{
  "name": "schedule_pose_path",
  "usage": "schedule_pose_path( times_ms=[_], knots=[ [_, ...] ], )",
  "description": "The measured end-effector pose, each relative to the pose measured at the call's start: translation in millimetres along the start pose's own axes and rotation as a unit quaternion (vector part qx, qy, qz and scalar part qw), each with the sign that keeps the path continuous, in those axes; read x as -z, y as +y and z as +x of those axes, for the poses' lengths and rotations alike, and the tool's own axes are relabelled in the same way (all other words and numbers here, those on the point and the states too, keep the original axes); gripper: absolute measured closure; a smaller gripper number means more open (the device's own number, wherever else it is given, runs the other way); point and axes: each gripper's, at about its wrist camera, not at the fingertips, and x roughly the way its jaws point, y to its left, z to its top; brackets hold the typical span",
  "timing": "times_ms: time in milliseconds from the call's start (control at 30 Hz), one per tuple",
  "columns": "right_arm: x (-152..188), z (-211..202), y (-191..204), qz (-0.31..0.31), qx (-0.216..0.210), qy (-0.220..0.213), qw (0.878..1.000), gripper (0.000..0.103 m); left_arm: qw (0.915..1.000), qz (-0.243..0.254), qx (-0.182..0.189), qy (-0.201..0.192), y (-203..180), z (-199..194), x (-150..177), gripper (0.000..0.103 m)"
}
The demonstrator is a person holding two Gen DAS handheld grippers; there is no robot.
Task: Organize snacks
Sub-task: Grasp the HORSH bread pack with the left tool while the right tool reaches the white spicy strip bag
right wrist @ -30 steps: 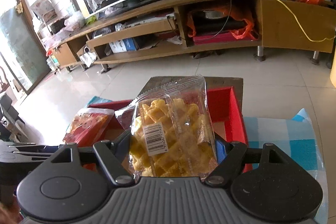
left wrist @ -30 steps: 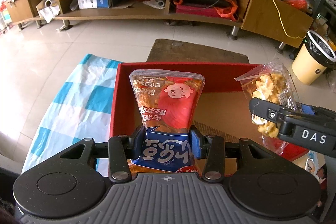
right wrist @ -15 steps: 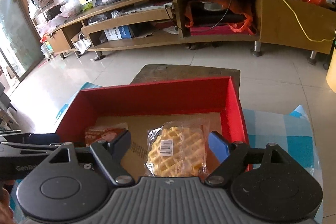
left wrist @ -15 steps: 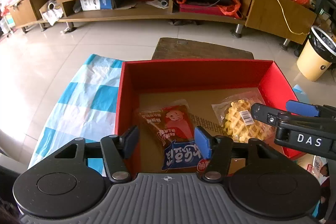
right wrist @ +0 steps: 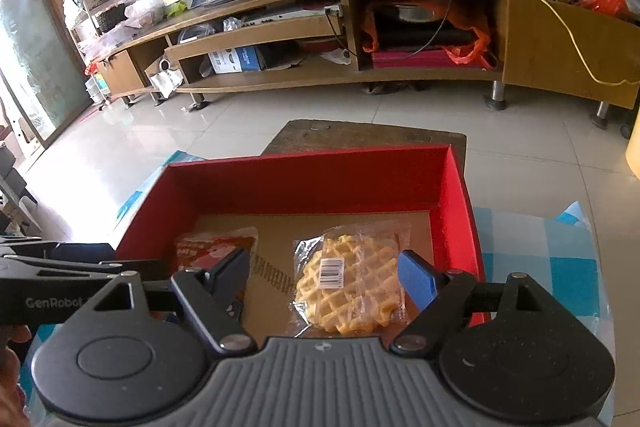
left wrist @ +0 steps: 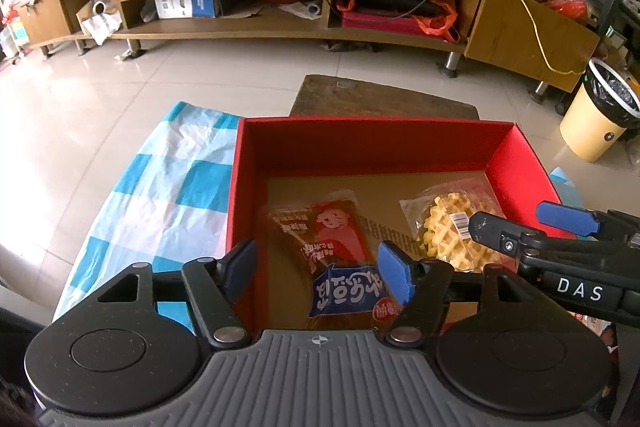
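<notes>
Red box [left wrist: 372,147] fills centre frame in the left wrist view; left gripper [left wrist: 318,269], jaws just opened further, hangs over the red packet [left wrist: 332,247] without gripping it; waffle [left wrist: 452,231] lies flat at right, beside right gripper [left wrist: 532,223]. Right wrist view: right gripper [right wrist: 324,281] open, holding nothing, above waffle [right wrist: 352,287]; packet [right wrist: 208,247] at left.

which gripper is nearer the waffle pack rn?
Right. The right gripper hangs open directly over the waffle pack; the left gripper sits over the red snack bag beside it.
</notes>
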Motion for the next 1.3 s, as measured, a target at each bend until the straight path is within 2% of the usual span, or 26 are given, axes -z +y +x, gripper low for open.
schedule_pose_path(
  times_ms=[333, 467, 600, 900, 1000, 1133, 1300],
  knots=[
    [11, -9, 7, -0.02, -0.003, 0.01, 1.0, 0.025, 1.0, 0.001, -0.004, 0.001, 9, -15, 14, 0.028],
    [19, -18, 11, -0.037, -0.008, 0.014, 0.999, 0.025, 1.0, 0.0, -0.007, 0.002, 16, -24, 24, 0.023],
    [30, -26, 15, -0.057, -0.011, 0.022, 0.998, 0.025, 0.9999, 0.001, -0.014, 0.005, 25, -30, 36, 0.023],
    [47, -42, 20, -0.079, -0.023, 0.035, 0.996, 0.025, 0.9983, -0.024, -0.025, 0.047, 45, -35, 76, 0.023],
    [53, -47, 24, -0.088, -0.029, 0.038, 0.995, 0.025, 0.9965, -0.032, -0.038, 0.068, 50, -30, 88, 0.023],
    [61, -52, 26, -0.096, -0.033, 0.044, 0.994, 0.025, 0.9939, -0.049, -0.035, 0.092, 55, -22, 102, 0.023],
    [70, -56, 20, -0.102, -0.033, 0.056, 0.993, 0.025, 0.9939, -0.019, -0.052, 0.095, 37, -13, 108, 0.02]
  ],
)
